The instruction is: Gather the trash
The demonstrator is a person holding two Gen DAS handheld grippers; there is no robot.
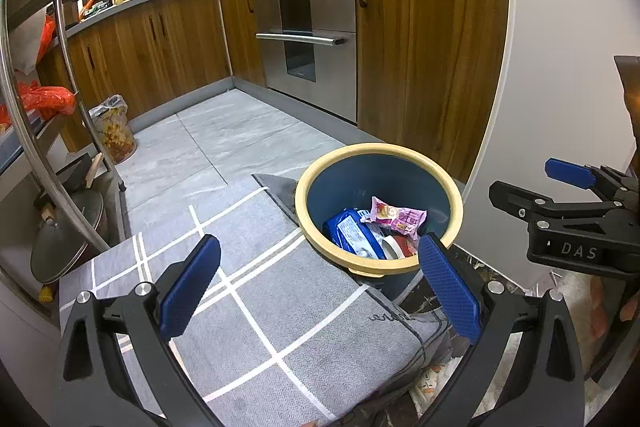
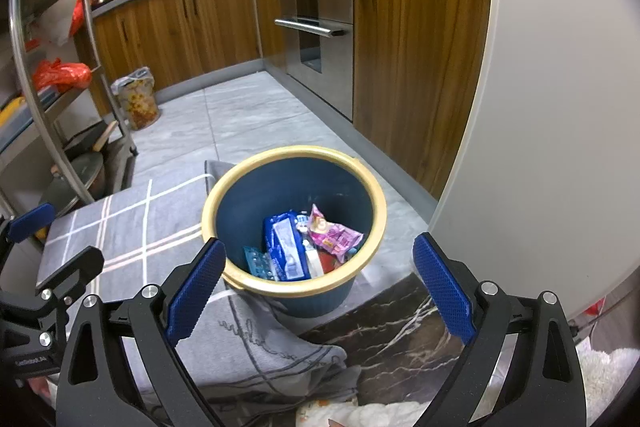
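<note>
A blue trash bin with a yellow rim (image 1: 312, 183) (image 2: 216, 195) stands on the floor at the edge of a grey checked mat (image 1: 256, 291) (image 2: 132, 227). Inside lie a pink wrapper (image 1: 396, 217) (image 2: 336, 233), a blue packet (image 1: 352, 231) (image 2: 284, 243), a pill blister (image 2: 259, 261) and a red-white piece (image 1: 396, 247). My left gripper (image 1: 320, 283) is open and empty above the mat, left of the bin. My right gripper (image 2: 320, 283) is open and empty just above the bin's near rim; it also shows in the left wrist view (image 1: 532, 183).
Wooden cabinets (image 1: 432, 39) and a steel oven (image 1: 312, 35) line the far side. A metal rack (image 1: 48, 131) with pots and red bags stands at left. A second bin with a floral bag (image 1: 114, 131) sits by the cabinets. A white wall (image 2: 540, 107) is right.
</note>
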